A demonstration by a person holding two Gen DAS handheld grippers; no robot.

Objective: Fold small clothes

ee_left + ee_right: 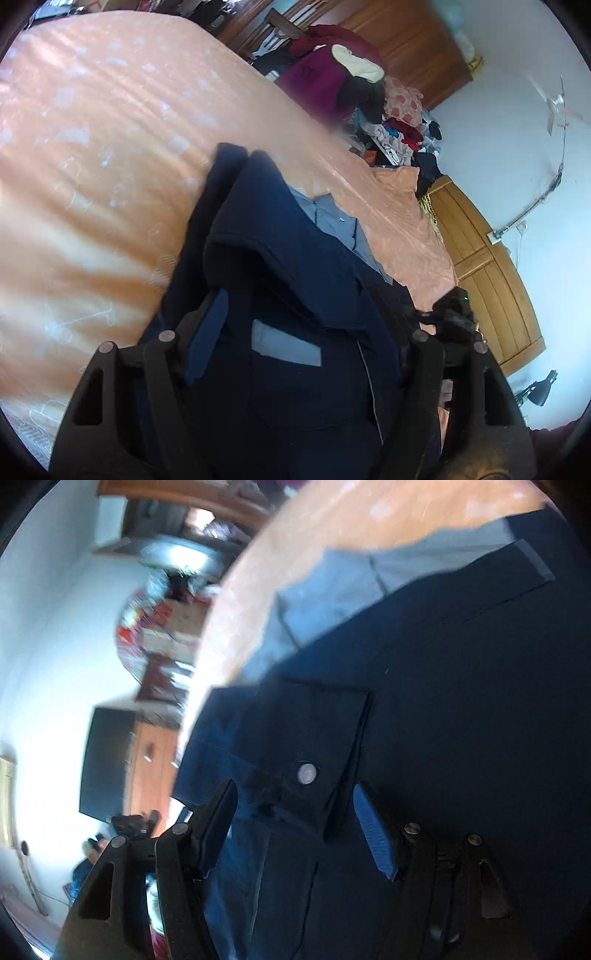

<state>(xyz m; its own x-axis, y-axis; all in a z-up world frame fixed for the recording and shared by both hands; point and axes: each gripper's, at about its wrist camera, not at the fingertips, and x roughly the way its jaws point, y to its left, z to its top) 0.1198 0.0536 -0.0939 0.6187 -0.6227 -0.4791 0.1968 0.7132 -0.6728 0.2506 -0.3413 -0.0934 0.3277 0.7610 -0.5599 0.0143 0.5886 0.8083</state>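
A pair of navy blue shorts [295, 266] with light grey-blue lining lies on the peach bedsheet [92, 147]. My left gripper [295, 325] is open, its fingers wide apart over the dark cloth; only the left blue pad [210, 332] shows, the right fingertip is hidden by fabric. In the right wrist view the same shorts [443, 664] fill the frame, with a tab and a silver snap button [306, 773]. My right gripper [295, 827] is open, its pads [373, 834] on either side of the button tab.
A heap of mixed clothes [369, 92] sits at the far edge of the bed. Wooden wardrobe doors [491, 280] stand to the right. A dark screen [107, 760] and wooden drawers show beyond the bed in the right wrist view.
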